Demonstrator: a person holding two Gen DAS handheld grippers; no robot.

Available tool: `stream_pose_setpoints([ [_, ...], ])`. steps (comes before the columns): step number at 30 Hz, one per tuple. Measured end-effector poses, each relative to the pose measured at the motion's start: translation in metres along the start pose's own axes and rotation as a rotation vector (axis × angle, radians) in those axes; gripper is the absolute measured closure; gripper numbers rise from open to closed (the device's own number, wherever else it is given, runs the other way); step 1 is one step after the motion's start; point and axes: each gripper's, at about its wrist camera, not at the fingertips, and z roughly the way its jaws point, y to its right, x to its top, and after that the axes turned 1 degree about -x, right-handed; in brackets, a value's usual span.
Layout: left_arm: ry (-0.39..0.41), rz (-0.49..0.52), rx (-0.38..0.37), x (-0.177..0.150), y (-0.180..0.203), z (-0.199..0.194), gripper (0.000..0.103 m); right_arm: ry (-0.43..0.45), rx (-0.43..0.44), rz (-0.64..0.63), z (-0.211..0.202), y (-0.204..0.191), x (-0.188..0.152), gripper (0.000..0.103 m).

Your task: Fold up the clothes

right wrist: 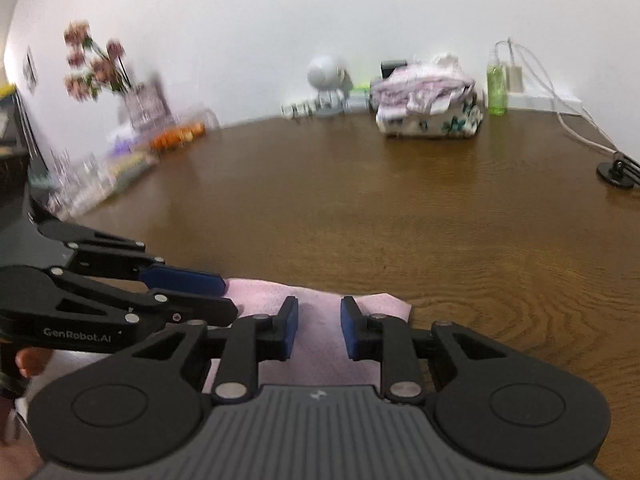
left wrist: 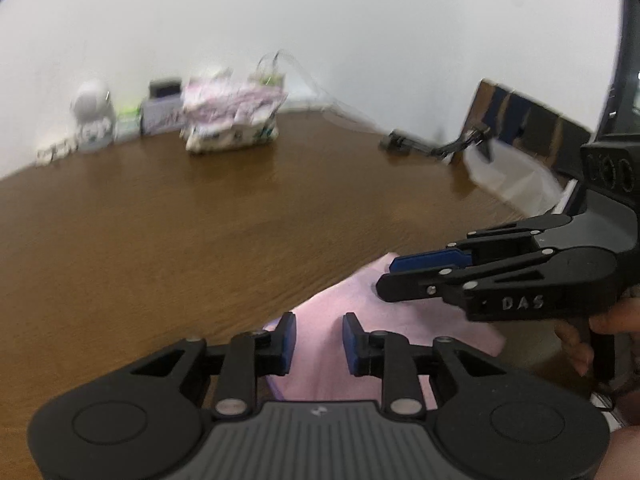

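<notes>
Left wrist: two tongs (left wrist: 319, 338) (left wrist: 390, 276), one pink cloth (left wrist: 352, 304).

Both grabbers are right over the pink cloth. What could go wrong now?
1. The left gripper and right gripper are both open and very close together over the pink cloth, so their fingers could bump.
2. The cloth lies at the near edge of the wooden table; a tug toward the person might slide it off.
3. The views are blurred, which suggests quick movement, so a pinch might miss the edge and bunch the fabric.
</notes>
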Motion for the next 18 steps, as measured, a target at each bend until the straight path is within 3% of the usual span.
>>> stream_pose_setpoints([
  [4, -0.01, 0.069, -0.032, -0.007, 0.018, -0.014, 0.08, 0.04, 0.031, -0.053, -0.038, -0.005, -0.002, 0.07],
  [10, -0.093, 0.087, 0.002, -0.028, 0.032, 0.001, 0.079, -0.099, 0.016, -0.125, -0.029, -0.014, -0.02, 0.069],
  [14, -0.083, 0.075, 0.013, -0.033, 0.033, 0.002, 0.078, -0.112, -0.023, -0.175, -0.021, -0.021, -0.031, 0.065],
  [17, -0.066, 0.047, 0.021, -0.03, 0.029, -0.005, 0.064, -0.119, -0.021, -0.17, -0.024, -0.02, -0.029, 0.06],
  [18, -0.048, 0.019, 0.025, -0.028, 0.025, -0.011, 0.05, -0.115, -0.017, -0.156, -0.027, -0.017, -0.026, 0.052],
])
